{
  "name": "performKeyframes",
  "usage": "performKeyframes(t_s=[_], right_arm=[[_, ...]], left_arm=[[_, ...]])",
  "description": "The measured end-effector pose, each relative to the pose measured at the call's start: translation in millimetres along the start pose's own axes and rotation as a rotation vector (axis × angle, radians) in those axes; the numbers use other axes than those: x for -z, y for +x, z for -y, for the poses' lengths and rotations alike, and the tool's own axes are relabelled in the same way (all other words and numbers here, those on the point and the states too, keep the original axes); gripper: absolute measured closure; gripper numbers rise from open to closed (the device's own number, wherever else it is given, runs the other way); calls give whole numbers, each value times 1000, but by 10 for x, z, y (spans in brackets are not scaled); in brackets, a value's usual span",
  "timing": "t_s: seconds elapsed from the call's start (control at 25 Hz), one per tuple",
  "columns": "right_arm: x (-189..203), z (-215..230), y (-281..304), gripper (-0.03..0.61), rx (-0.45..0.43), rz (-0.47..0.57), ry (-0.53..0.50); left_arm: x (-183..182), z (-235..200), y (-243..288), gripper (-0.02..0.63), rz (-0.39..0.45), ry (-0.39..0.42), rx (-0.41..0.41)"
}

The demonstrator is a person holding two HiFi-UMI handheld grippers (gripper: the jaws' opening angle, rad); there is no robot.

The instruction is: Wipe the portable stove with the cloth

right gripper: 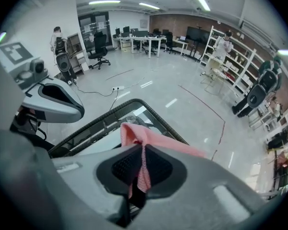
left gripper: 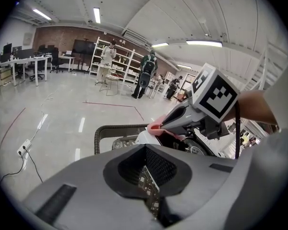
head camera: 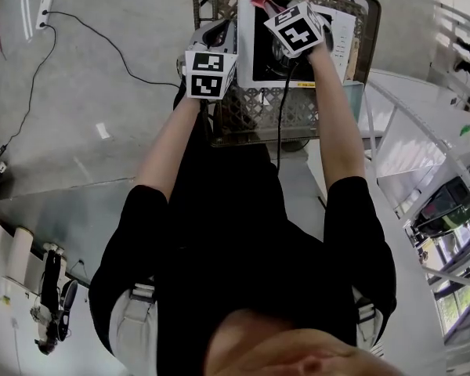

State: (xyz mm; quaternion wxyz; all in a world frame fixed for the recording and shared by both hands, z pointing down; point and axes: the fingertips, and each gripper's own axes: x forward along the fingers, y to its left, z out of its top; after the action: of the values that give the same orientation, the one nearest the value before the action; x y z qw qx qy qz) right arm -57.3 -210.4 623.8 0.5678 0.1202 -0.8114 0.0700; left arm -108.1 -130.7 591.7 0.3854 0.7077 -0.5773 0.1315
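Jaws of the right gripper are clamped on a fold of the pink cloth, which drapes forward over their tips. Those of the left gripper are drawn together to a thin slit with nothing between them, and only woven lattice shows through.

Held out in front of the person, the right gripper hangs over the far edge of the white portable stove, with the cloth bunched at its tip. Whether the cloth touches the stove cannot be told. The left gripper hovers just beside the stove's left side, over the wicker surface that carries it.

Judging by this, the cloth is in hand and the wiping stroke itself is the step now due. The next move calls for lowering the cloth flat onto the stove top and drawing it across the white panel and around the dark burner. The free left gripper could meanwhile steady the stove body.

Beyond, a power strip and its cable lie on the grey floor. Across the hall, people stand by white shelves.
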Motion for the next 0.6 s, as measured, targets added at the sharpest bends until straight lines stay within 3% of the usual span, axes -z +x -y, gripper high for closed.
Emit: performKeyframes(t_s=[0.6], right_arm=[[-208, -31, 160, 561, 75, -101, -193]], left_arm=[[119, -294, -209, 615, -11, 1, -20]])
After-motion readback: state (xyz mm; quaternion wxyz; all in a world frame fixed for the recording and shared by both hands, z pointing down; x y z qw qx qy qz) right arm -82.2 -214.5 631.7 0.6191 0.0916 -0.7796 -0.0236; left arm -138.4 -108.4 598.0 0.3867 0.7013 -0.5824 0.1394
